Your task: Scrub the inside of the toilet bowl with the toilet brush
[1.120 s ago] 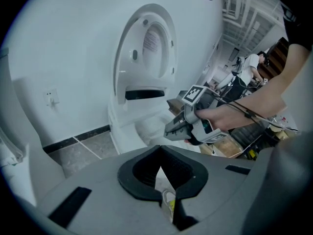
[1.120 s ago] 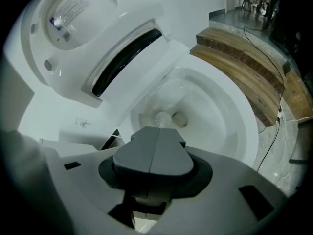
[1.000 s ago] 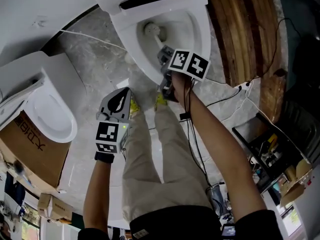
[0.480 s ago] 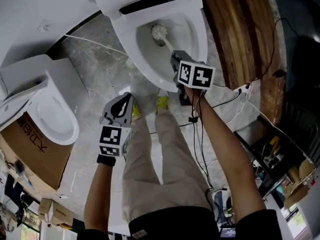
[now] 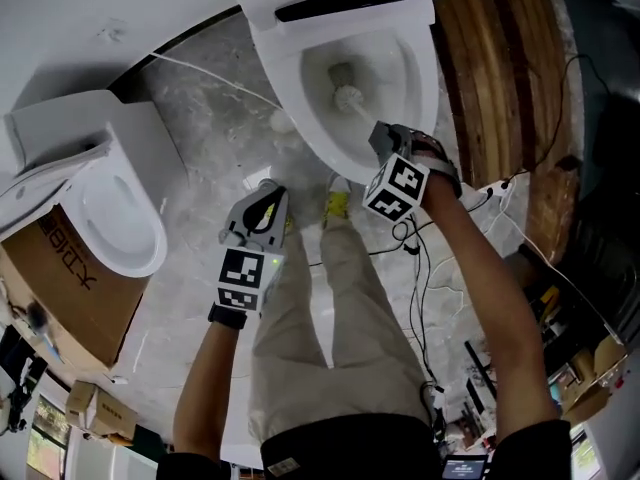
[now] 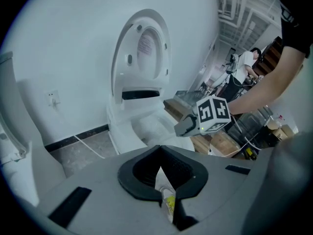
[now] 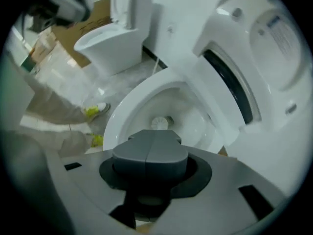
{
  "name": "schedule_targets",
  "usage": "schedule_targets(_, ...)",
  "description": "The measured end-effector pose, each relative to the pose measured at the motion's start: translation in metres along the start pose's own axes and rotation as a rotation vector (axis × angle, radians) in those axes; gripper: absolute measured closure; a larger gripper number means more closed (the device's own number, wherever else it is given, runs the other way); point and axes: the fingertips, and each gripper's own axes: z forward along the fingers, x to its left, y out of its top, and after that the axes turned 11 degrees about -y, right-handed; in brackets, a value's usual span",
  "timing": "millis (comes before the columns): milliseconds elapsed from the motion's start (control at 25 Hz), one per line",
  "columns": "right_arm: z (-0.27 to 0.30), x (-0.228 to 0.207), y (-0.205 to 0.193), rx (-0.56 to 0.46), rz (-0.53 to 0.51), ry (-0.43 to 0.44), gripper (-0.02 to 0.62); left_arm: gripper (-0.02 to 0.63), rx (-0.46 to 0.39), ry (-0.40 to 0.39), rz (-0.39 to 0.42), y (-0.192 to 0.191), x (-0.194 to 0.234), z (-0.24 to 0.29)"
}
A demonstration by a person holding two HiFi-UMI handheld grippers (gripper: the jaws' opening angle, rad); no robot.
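The white toilet bowl [image 5: 415,73] stands open at the top of the head view, lid up. The toilet brush head [image 5: 347,96] rests inside on the bowl's wall, and its thin handle runs back to my right gripper [image 5: 382,136]. That gripper hangs over the bowl's near rim, shut on the handle. In the right gripper view the closed jaws [image 7: 149,137] point into the bowl [image 7: 128,106], with the brush head [image 7: 159,123] just beyond them. My left gripper [image 5: 264,196] hangs shut and empty over the floor, left of the bowl.
A second white toilet [image 5: 110,218] stands at the left beside a cardboard box [image 5: 60,288]. Wooden planks [image 5: 500,68] lie right of the bowl, with cables [image 5: 420,258] trailing over the marble floor. The person's yellow shoes [image 5: 335,205] stand in front of the bowl.
The right gripper has moved right and nearer along the bowl, dragging the brush head across the inside. The left gripper has kept its place, still shut.
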Motion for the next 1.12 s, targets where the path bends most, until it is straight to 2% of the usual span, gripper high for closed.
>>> schedule_targets(120,0.009,0.012,0.001,-0.014,-0.288,-0.025,0.436,0.588,0.005,0.001,-0.011,-0.006,0.004,-0.002)
schedule_targets(200,0.019,0.014,0.01,-0.027,-0.369,-0.059,0.436,0.588,0.008,0.004,-0.02,-0.009,0.006,-0.004)
schedule_targets(320,0.031,0.008,0.028,-0.058,-0.384,-0.093,0.436,0.588,0.014,0.011,-0.031,-0.013,0.007,-0.002)
schedule_targets(600,0.064,-0.025,0.057,-0.099,-0.488,-0.185,0.437,0.588,-0.005,0.011,-0.049,-0.011,0.019,0.004)
schedule_targets(960,0.075,-0.05,0.045,-0.074,-0.572,-0.259,0.434,0.588,0.006,-0.009,-0.049,-0.009,0.02,0.013)
schedule_targets(1120,0.079,-0.055,0.029,-0.019,-0.551,-0.253,0.436,0.588,0.01,-0.017,-0.036,-0.005,0.023,0.019)
